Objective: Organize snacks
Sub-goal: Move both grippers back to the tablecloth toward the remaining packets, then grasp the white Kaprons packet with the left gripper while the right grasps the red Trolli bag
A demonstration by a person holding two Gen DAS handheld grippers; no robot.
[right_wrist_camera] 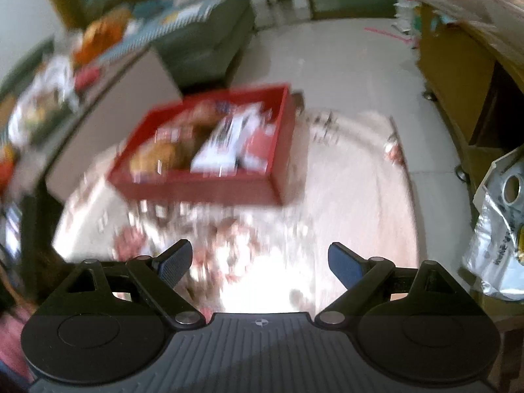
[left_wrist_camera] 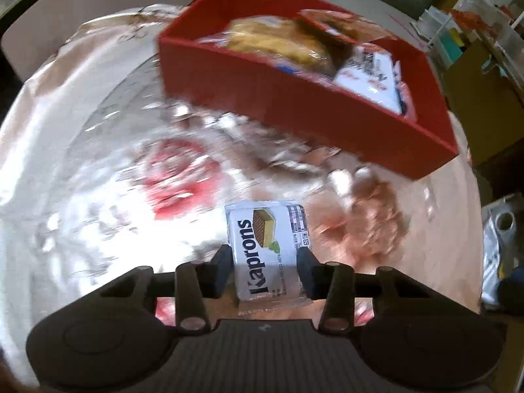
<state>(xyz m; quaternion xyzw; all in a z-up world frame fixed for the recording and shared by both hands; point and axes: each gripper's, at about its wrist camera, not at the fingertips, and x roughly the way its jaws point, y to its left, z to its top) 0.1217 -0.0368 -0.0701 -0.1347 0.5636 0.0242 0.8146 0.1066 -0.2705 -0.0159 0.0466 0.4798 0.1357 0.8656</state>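
Observation:
My left gripper [left_wrist_camera: 266, 270] is shut on a white Kaprons wafer pack [left_wrist_camera: 267, 245] and holds it above the table, in front of a red box [left_wrist_camera: 294, 111]. The box holds a clear bag of yellow biscuits [left_wrist_camera: 278, 42] and a white and red packet [left_wrist_camera: 370, 75]. The red box also shows in the right wrist view [right_wrist_camera: 209, 186], blurred, ahead of my right gripper [right_wrist_camera: 260, 262], which is open and empty over the table.
The table [left_wrist_camera: 65, 104] has a pale floral cloth under shiny plastic. Beyond it in the right wrist view are a green sofa [right_wrist_camera: 203, 42], a cardboard sheet [right_wrist_camera: 108, 131], a wooden cabinet [right_wrist_camera: 458, 75] and a white plastic bag [right_wrist_camera: 497, 229] at the right.

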